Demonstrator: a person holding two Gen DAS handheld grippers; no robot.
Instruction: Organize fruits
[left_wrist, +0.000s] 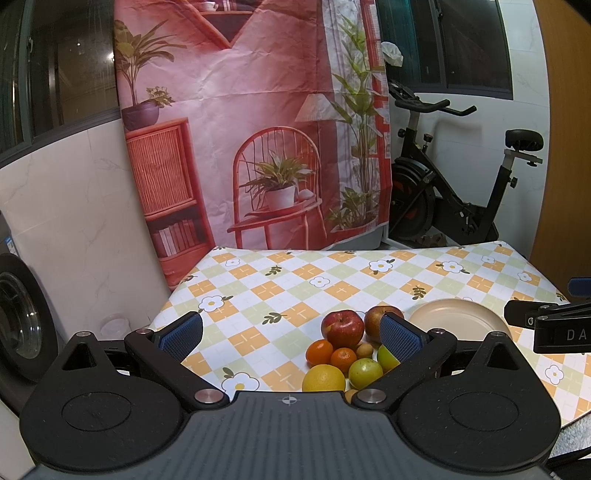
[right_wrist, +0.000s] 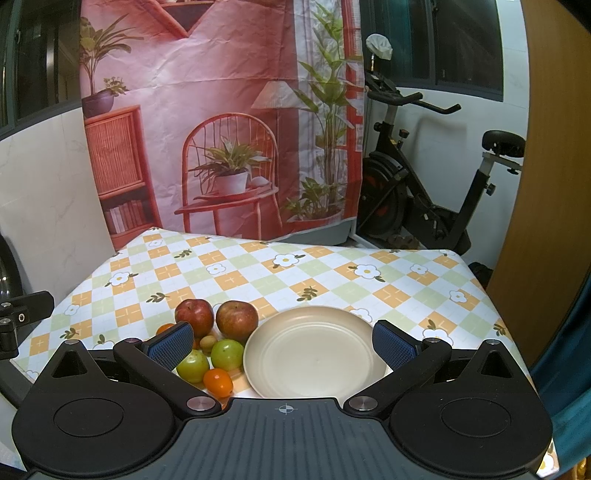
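Fruit clustered left of an empty plate, both grippers hovering with nothing held.

The fruit pile of red apples, green fruits, small oranges and a yellow citrus sat on the checked table, touching the left rim of the cream plate. The left gripper had its jaws spread wide, the pile lying ahead between them toward the right jaw. The right gripper, jaws equally wide, faced the plate, with the fruit by its left jaw. The left hand seemed better lined up on the pile.
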